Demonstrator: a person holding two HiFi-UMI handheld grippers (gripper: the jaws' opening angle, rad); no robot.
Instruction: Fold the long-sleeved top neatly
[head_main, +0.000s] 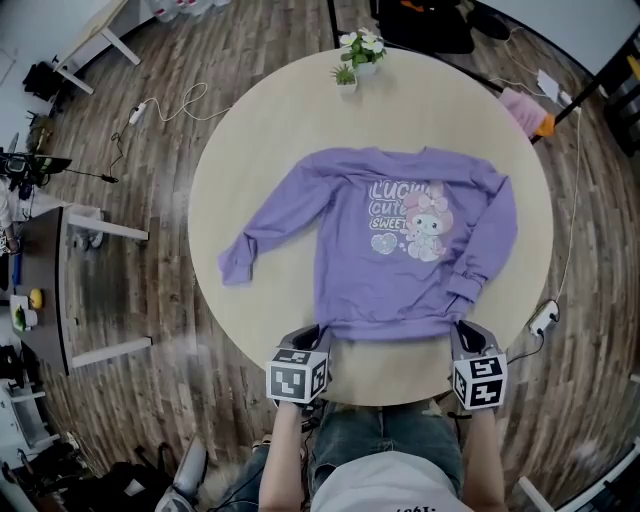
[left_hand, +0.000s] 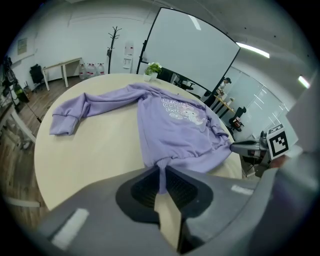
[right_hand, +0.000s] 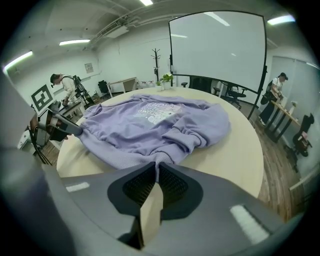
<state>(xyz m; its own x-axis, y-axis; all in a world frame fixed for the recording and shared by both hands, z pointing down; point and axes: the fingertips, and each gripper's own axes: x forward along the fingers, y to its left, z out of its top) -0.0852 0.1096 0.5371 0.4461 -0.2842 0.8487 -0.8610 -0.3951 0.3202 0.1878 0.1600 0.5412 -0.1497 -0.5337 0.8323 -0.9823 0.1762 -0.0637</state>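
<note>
A lilac long-sleeved top (head_main: 390, 235) with a cartoon print lies face up on the round beige table (head_main: 260, 150), its hem toward me. One sleeve (head_main: 262, 233) stretches out to the left; the other (head_main: 488, 250) is bent down along the right side. My left gripper (head_main: 322, 343) is shut on the hem's left corner (left_hand: 161, 167), with a pinch of ribbed cloth between its jaws. At the hem's right corner (right_hand: 159, 168), my right gripper (head_main: 456, 335) is shut on the fabric. The hem (head_main: 392, 328) runs between the two grippers, lifted slightly off the table.
A small potted plant (head_main: 358, 52) stands at the table's far edge. A pink cloth (head_main: 524, 108) lies on the floor beyond the table to the right. Cables and a power strip (head_main: 542, 318) lie on the wooden floor. People stand at desks in the room's background.
</note>
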